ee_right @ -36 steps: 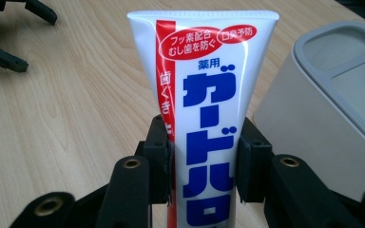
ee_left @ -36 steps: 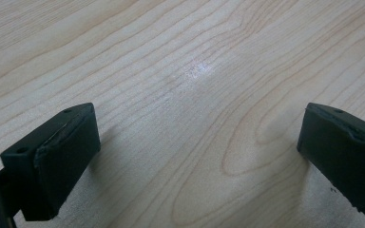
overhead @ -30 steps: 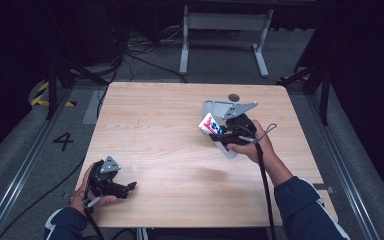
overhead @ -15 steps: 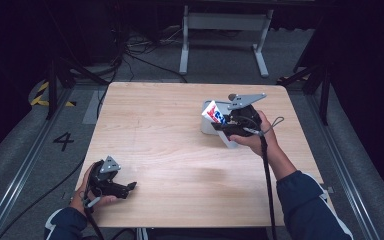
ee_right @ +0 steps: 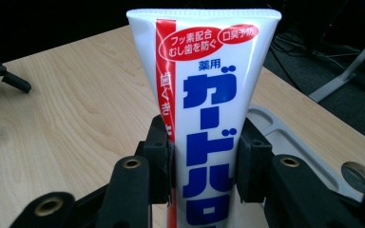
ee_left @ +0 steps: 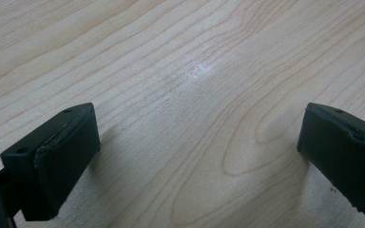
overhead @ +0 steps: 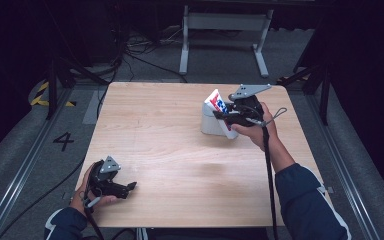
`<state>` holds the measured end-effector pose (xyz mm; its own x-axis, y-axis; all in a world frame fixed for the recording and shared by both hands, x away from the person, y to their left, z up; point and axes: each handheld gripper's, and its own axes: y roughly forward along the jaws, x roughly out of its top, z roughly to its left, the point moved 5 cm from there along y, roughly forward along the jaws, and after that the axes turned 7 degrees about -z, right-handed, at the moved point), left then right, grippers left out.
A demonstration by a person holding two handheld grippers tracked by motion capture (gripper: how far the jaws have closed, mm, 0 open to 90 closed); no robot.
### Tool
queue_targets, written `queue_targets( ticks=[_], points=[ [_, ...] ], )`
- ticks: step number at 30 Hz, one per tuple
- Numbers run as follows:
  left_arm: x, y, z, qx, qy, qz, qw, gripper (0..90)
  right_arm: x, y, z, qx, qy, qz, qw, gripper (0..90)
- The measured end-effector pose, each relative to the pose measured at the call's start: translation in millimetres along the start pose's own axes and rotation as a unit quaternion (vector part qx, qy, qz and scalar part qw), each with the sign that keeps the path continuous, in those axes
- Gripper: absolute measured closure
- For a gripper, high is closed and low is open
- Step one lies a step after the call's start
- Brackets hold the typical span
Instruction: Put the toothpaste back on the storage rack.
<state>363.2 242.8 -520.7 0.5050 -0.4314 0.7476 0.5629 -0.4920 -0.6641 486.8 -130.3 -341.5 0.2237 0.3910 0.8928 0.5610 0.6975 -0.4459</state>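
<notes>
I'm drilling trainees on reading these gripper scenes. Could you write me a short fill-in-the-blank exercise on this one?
1. The right hand-held gripper is shut on a white ____ tube.
2. The left hand-held gripper holds ____ between its jaws.
3. A grey tray rests on the ____ table.

Missing words: toothpaste; nothing; wooden

The counter [overhead: 170,150] was pale wood with plain grain and a faint sheen. The toothpaste tube [ee_right: 204,95] looked like glossy, smooth plastic. The right tongs [ee_right: 204,166] were matt black, as were the left tongs [ee_left: 195,156].
</notes>
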Motion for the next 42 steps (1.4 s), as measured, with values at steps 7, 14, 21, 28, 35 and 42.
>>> queue_targets(
  ticks=[7, 14, 21, 28, 35, 42],
  points=[
    [-0.1, -0.1, -0.2, -0.001, -0.001, 0.001, 1.0, 0.7, 6.9, 3.8, -7.1, -0.005, 0.004, -0.019, 0.9998, 64.6],
    [-0.1, -0.3, 0.0, 0.0, 0.0, 0.002, 1.0, 0.7, 16.3, 5.7, -12.7, -0.009, 0.005, -0.028, 0.9996, 64.6],
    [0.0, -0.4, 0.0, 0.0, 0.0, 0.002, 1.0, 0.7, 21.3, 7.9, -23.7, -0.027, 0.005, -0.043, 0.9987, 64.6],
    [0.0, -0.2, -0.2, -0.001, -0.002, 0.001, 1.0, 0.7, 22.7, 10.5, -35.2, -0.031, 0.014, -0.05, 0.9982, 64.5],
    [-0.1, -0.2, 0.0, -0.002, -0.002, -0.001, 1.0, 0.9, 23.6, 18.9, -43.4, -0.032, 0.019, -0.05, 0.998, 64.5],
    [0.6, 0.0, 1.6, -0.004, 0.003, -0.001, 1.0, 1.4, 27.1, 29.3, -52.4, -0.042, 0.014, -0.041, 0.9982, 64.4]
  ],
)
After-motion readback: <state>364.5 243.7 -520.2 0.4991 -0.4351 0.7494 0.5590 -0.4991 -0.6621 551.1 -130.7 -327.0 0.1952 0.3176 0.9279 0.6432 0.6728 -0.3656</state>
